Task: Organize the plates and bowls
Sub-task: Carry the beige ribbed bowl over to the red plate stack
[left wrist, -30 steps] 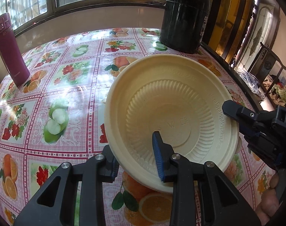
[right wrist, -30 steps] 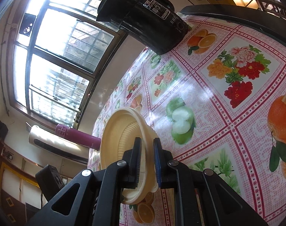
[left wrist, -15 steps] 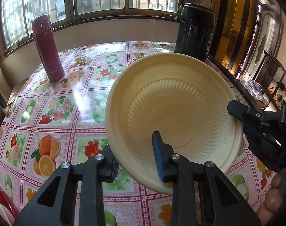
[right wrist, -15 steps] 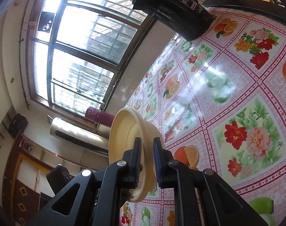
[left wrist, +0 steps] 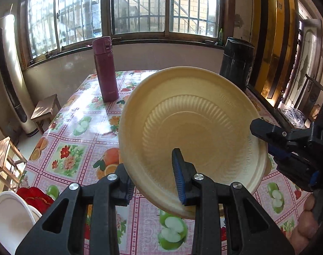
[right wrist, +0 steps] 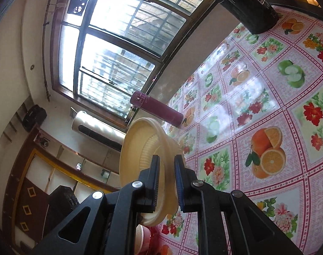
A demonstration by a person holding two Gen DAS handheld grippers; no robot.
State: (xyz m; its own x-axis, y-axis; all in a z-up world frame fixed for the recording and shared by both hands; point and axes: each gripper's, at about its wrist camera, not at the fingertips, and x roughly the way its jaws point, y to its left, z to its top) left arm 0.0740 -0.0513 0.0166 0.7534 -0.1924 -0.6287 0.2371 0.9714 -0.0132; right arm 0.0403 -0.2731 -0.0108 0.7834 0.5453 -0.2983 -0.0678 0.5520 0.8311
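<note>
Since the earlier frame the cream bowl (left wrist: 195, 136) has risen off the table (left wrist: 76, 140), and the window now fills more of the left wrist view. It is tilted, its hollow facing the left camera, rim edge-on to the right one — round, so no long axis. It holds nothing. The left gripper (left wrist: 155, 182) clamps the near rim; the right gripper (right wrist: 166, 182) straddles the right rim, its jaws opening. A maroon flask (left wrist: 105, 70) stands far left, a black canister (left wrist: 235, 63) far right, a white bowl (left wrist: 6, 218) near left.
</note>
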